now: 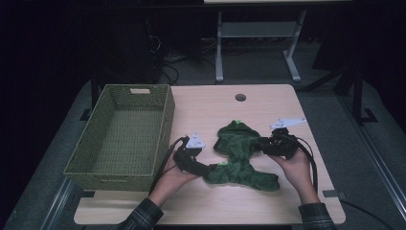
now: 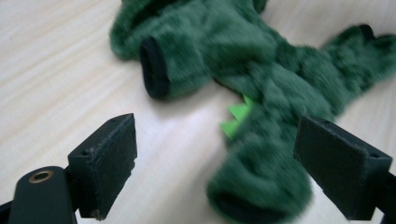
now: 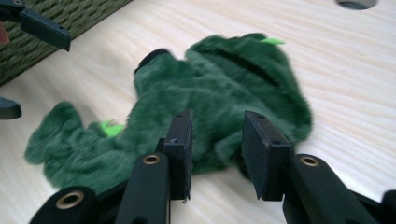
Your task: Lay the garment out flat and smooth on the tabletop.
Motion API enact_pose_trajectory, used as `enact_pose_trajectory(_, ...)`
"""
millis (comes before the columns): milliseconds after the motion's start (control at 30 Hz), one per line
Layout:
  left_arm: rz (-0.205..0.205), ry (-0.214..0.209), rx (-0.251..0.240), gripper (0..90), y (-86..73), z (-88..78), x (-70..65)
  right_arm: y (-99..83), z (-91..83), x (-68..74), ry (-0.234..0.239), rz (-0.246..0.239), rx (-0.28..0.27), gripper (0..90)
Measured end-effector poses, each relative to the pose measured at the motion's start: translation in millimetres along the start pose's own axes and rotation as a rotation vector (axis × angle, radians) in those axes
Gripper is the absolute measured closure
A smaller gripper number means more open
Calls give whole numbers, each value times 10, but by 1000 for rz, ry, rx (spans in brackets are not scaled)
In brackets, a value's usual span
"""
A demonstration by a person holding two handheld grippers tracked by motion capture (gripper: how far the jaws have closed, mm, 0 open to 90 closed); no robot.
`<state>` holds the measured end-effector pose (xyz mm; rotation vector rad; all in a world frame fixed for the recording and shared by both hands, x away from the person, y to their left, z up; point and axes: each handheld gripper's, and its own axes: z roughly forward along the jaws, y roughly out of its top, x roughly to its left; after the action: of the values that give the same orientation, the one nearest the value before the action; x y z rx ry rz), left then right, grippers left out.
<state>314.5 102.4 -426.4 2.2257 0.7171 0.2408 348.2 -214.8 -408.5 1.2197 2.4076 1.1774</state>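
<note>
A green plush garment point(image 1: 239, 153) with bright green spikes lies spread on the wooden table point(image 1: 287, 191). My left gripper point(image 1: 209, 168) is at its near left corner. In the left gripper view the jaws point(image 2: 217, 128) stand wide open on either side of a cuffed leg of the garment point(image 2: 261, 79), and the pads do not touch it. My right gripper point(image 1: 262, 143) is at the garment's right edge. In the right gripper view a fold of the garment point(image 3: 224, 93) sits between the jaws point(image 3: 219, 119), which are closed in on it.
A woven green basket point(image 1: 115, 179) stands at the table's left, close to my left hand, and its wall point(image 3: 70, 18) shows in the right gripper view. A round cable hole point(image 1: 240, 97) is in the table's far middle. A stand's legs point(image 1: 219, 72) are behind the table.
</note>
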Motion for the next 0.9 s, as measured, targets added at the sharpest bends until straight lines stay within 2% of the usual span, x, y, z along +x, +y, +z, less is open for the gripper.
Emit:
enact_pose_trajectory(133,14,-3,14,129,-150,-54,-143,10,-6,143,15,-29,-1,636)
enact_pose_trajectory(233,34,11,26,129,-263,-70,-240,13,26,256,28,-56,2,637)
enact_pose_trajectory(367,31,8,54,129,-388,-72,-311,7,70,385,53,-89,-7,654)
enact_pose_trajectory(433,39,12,68,129,-445,-65,-341,2,91,461,63,-91,0,661)
enact_pose_trajectory(567,59,29,97,129,-533,-33,-371,10,140,604,99,-121,-4,691)
enact_pose_trajectory(667,52,30,111,128,-575,-23,-365,20,191,720,121,-143,-2,708)
enact_pose_trajectory(833,52,41,106,128,-637,-26,-346,37,295,918,169,-178,11,731)
enact_pose_trajectory(900,36,39,90,126,-663,-33,-327,43,346,1008,187,-194,21,731)
